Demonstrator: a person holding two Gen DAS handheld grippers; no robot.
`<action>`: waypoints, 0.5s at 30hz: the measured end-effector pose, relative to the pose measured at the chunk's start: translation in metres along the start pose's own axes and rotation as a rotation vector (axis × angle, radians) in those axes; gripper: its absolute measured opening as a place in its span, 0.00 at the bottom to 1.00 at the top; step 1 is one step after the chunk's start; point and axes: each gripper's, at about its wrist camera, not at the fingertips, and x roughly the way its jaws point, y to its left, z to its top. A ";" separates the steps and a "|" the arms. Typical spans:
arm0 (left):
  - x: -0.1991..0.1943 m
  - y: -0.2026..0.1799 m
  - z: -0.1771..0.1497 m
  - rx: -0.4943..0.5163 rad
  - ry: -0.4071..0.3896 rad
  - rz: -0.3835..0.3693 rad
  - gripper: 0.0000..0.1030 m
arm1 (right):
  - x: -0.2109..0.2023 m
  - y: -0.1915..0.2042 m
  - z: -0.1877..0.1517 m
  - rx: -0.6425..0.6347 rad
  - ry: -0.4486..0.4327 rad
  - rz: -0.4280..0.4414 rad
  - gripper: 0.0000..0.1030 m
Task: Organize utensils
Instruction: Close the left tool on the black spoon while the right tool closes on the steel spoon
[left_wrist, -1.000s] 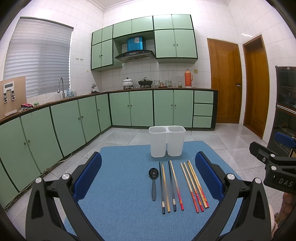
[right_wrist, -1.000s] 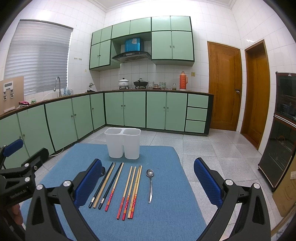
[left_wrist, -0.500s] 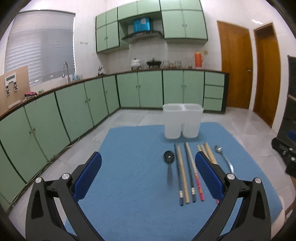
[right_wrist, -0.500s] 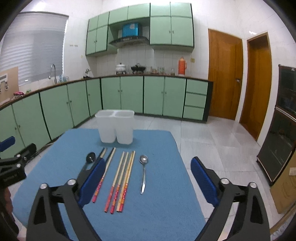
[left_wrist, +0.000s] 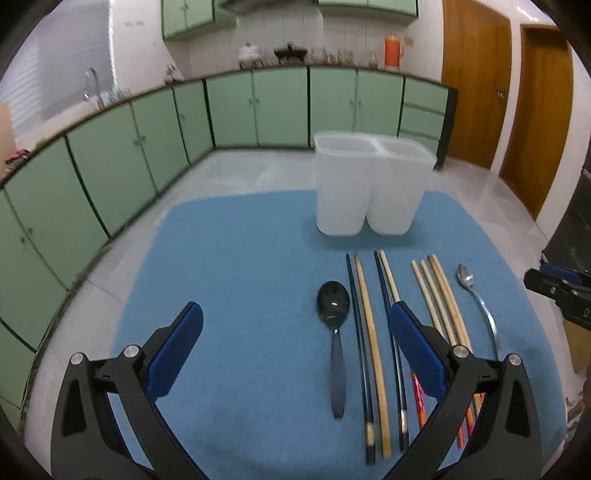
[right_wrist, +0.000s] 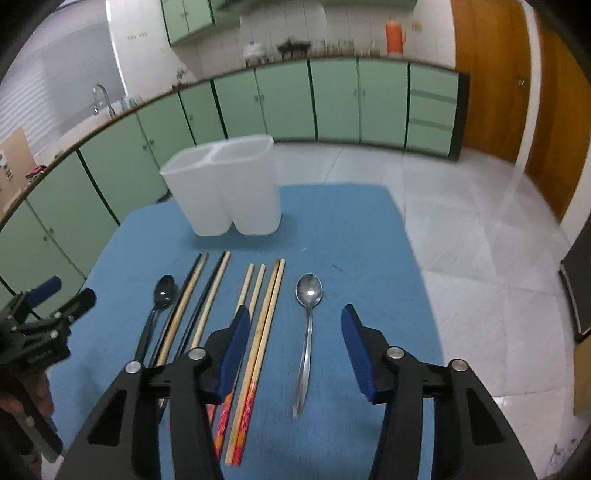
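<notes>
A white two-compartment holder (left_wrist: 371, 184) (right_wrist: 225, 188) stands at the far side of the blue mat (left_wrist: 240, 277) (right_wrist: 351, 229). In front of it lie a black spoon (left_wrist: 334, 332) (right_wrist: 159, 306), several chopsticks (left_wrist: 373, 332) (right_wrist: 266, 317) and a metal spoon (left_wrist: 480, 306) (right_wrist: 307, 325), side by side. My left gripper (left_wrist: 295, 325) is open above the mat, with the black spoon between its fingers in the view. My right gripper (right_wrist: 295, 332) is open and empty, with the metal spoon's handle between its fingers in the view.
The mat covers a table with its edges close on all sides. Green kitchen cabinets (left_wrist: 258, 107) line the far wall and wooden doors (left_wrist: 476, 81) stand at the right. The other gripper shows at the edge of each view (left_wrist: 557, 291) (right_wrist: 40, 332).
Both grippers have tilted down and moved in closer over the utensils. The left one has come over the black spoon, the right one over the metal spoon. The utensils have not moved.
</notes>
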 end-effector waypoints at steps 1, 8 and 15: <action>0.011 -0.002 0.002 0.001 0.021 -0.009 0.95 | 0.011 -0.001 0.004 -0.003 0.023 0.004 0.47; 0.059 -0.010 0.009 0.010 0.116 -0.032 0.95 | 0.071 -0.003 0.018 -0.008 0.158 0.025 0.45; 0.084 -0.009 0.008 0.014 0.170 -0.047 0.86 | 0.097 -0.010 0.023 0.004 0.226 0.017 0.39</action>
